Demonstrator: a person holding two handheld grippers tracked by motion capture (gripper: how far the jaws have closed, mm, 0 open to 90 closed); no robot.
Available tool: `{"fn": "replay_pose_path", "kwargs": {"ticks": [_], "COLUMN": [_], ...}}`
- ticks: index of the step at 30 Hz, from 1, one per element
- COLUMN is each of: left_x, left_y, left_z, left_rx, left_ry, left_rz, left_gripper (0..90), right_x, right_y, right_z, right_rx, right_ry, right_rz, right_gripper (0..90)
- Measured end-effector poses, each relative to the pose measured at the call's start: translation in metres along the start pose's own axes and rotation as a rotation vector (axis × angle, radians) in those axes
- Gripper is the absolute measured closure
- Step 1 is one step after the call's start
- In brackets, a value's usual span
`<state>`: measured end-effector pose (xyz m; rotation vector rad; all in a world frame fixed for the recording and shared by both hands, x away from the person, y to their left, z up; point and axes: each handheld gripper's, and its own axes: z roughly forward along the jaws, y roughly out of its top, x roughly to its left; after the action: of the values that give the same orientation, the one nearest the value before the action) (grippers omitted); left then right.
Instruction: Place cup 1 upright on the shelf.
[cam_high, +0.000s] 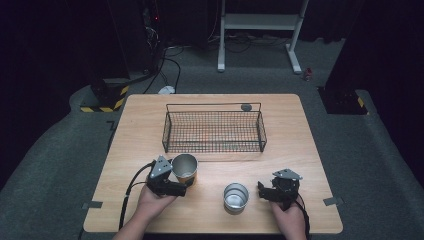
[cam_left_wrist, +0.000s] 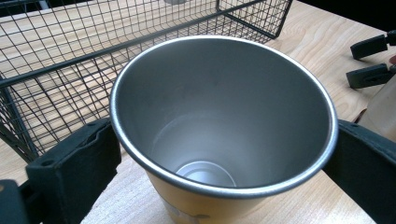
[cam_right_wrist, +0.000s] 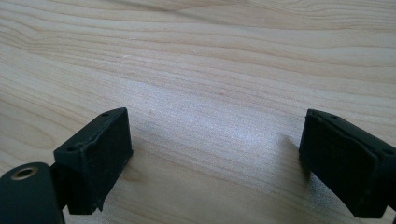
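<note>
The left gripper (cam_high: 176, 186) is clamped on a tall steel cup (cam_high: 185, 168) that stands near the front left of the wooden table (cam_high: 300, 130), just in front of the black wire basket (cam_high: 214, 131); in the left gripper view its jaws press the cup (cam_left_wrist: 224, 116) from either side just below the rolled rim. The right gripper (cam_high: 265, 192) rests low on the table with its jaws apart and nothing between them, just right of a shorter steel cup (cam_high: 236, 197). The likeliest trouble, as I judge it, is slip: the tall cup's wall is smooth brushed metal and tapers downward, so a grip this high could let it sag or tilt when lifted, and a tilted cup might clip the basket's top wire on the way in. The yellowish band on its lower outside looks like a label or coating. The basket is a thin, open rectangular mesh that could shift if knocked. The tabletop is pale, lightly grained wood, matte and flat.
</note>
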<state>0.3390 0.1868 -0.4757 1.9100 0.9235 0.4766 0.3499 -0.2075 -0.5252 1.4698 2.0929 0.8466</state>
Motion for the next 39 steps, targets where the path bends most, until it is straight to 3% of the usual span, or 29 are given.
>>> {"fn": "replay_pose_path", "kwargs": {"ticks": [7,19,39], "left_x": [0.002,0.001,0.0], "left_y": [-0.002,0.001,0.002], "left_z": [0.002,0.009,0.015], "left_rx": [0.01,-0.028,-0.039], "left_ry": [0.004,-0.017,-0.015], "left_rz": [0.006,-0.001,0.004], "left_gripper": [0.7,0.7,3.6], "right_x": [0.0,0.0,0.0], "right_y": [0.0,0.0,0.0], "right_z": [0.0,0.0,0.0], "right_rx": [0.0,0.0,0.0], "right_ry": [0.001,0.001,0.001], "right_rz": [-0.001,-0.002,-0.002], "right_gripper": [9.2,9.2,9.2]}}
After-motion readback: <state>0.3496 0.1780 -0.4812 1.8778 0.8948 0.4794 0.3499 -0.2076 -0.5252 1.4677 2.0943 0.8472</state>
